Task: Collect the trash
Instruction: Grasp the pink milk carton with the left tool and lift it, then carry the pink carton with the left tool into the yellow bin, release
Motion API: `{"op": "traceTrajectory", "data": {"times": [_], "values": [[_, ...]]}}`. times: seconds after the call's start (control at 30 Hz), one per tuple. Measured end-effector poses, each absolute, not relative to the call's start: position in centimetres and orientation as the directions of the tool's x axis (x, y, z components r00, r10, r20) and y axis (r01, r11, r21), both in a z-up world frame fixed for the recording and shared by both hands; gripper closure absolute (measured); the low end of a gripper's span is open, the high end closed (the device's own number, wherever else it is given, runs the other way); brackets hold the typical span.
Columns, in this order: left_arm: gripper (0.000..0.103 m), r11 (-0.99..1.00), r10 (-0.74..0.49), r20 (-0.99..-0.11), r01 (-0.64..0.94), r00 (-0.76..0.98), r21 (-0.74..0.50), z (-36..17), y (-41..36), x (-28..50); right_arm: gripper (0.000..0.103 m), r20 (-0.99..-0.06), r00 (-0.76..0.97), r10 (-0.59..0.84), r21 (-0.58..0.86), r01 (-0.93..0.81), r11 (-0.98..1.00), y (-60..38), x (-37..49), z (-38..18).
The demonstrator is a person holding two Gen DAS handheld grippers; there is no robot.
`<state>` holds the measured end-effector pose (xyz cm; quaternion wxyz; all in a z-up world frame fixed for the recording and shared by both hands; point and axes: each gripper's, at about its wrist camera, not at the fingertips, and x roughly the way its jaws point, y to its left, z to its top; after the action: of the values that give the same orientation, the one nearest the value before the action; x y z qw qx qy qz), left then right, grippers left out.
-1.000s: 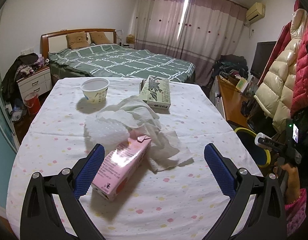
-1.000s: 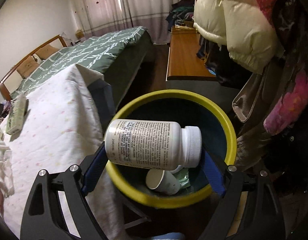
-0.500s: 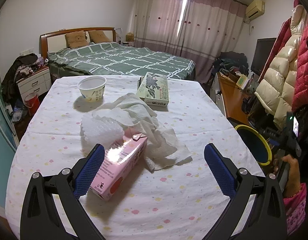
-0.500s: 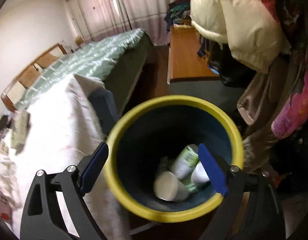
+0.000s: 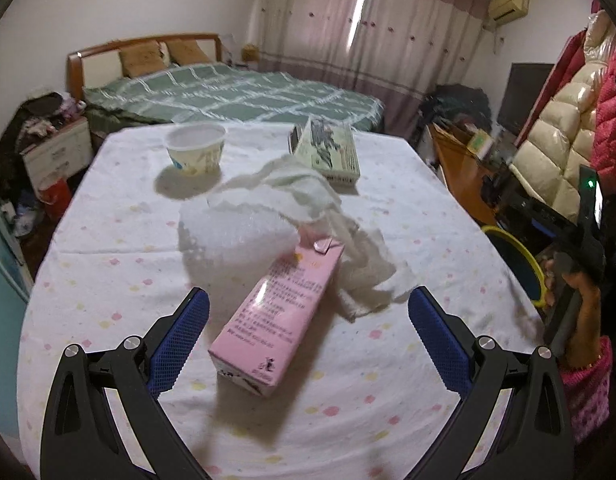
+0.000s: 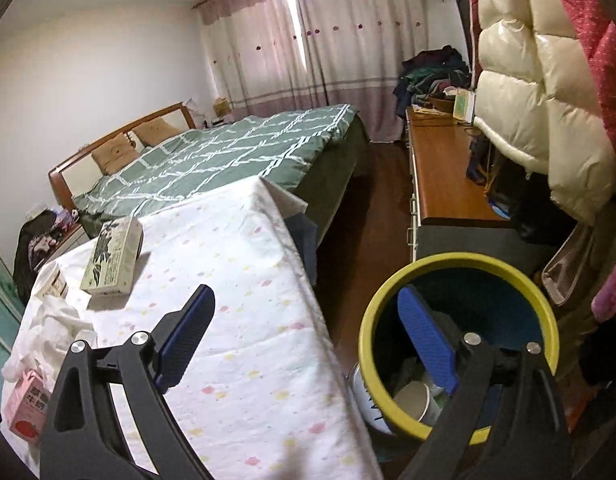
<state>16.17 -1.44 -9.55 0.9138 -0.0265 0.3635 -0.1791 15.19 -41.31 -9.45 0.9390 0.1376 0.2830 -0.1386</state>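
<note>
1. The table (image 5: 108,280) fills the middle of the left wrist view. It has a white cloth with little colored dots. In the right wrist view it fills the lower left.
2. The trash bin (image 6: 460,264) is dark with a yellow rim. It sits in the lower right of the right wrist view, just beside the table's edge. A white cup (image 6: 414,400) lies inside it with other trash.
3. The white cloth pile (image 5: 308,200) lies crumpled in the middle of the left wrist view.
4. The pink carton (image 5: 280,312) lies on its side, low in the middle, touching the cloth pile.
5. The green box (image 5: 332,152) lies flat above the cloth pile, near the table's far edge.
6. The paper bowl (image 5: 196,152) stands upright in the upper left part of the table.
7. The left tongs (image 5: 308,332) are spread wide and hold nothing. The pink carton lies between the blue pads.
8. The right tongs (image 6: 308,344) are spread wide and hold nothing. One pad is in front of the table, the other in front of the bin.
</note>
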Motion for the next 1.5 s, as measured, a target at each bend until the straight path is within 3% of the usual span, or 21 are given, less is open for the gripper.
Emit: {"op": "traceTrajectory", "data": {"times": [0.07, 0.13, 0.23, 0.37, 0.6, 0.9, 1.23, 1.5], "values": [[0.006, 0.933, -0.346, -0.672, 0.317, 0.655, -0.172, -10.2, -1.1, 16.7, 0.015, -0.58, 0.794, -0.179, 0.181, 0.34, 0.923, -41.2, 15.5, -9.9], [0.015, 0.926, -0.364, -0.686, 0.325, 0.63, -0.193, -10.8, -0.8, 17.1, 0.015, -0.588, 0.789, -0.18, 0.181, 0.345, 0.921, -41.2, 15.5, -10.3], [0.021, 0.913, -0.394, -0.7, 0.341, 0.596, -0.224, -11.6, -0.7, 17.3, 0.015, -0.596, 0.783, -0.178, 0.182, 0.348, 0.92, -41.4, 15.5, -10.9], [0.028, 0.922, -0.36, -0.721, 0.342, 0.592, -0.179, -12.2, -1.1, 17.3, 0.015, -0.604, 0.779, -0.17, 0.183, 0.344, 0.921, -41.3, 15.8, -11.3], [0.053, 0.935, -0.309, -0.759, 0.33, 0.573, -0.132, -13.6, -1.2, 17.4, 0.015, -0.61, 0.776, -0.159, 0.202, 0.346, 0.916, -41.7, 15.9, -11.5], [0.059, 0.928, -0.314, -0.738, 0.359, 0.597, -0.105, -12.6, -1.4, 15.8, 0.015, -0.606, 0.781, -0.149, 0.221, 0.346, 0.912, -41.9, 15.8, -11.6], [0.062, 0.902, -0.326, -0.661, 0.431, 0.676, -0.004, -7.2, -2.5, 11.0, 0.015, -0.586, 0.798, -0.139, 0.256, 0.345, 0.903, -42.4, 15.2, -11.6], [0.062, 0.847, -0.444, -0.602, 0.531, 0.664, -0.04, -3.7, -6.3, 10.6, 0.015, -0.53, 0.833, -0.16, 0.257, 0.337, 0.906, -43.6, 11.9, -9.1]]}}
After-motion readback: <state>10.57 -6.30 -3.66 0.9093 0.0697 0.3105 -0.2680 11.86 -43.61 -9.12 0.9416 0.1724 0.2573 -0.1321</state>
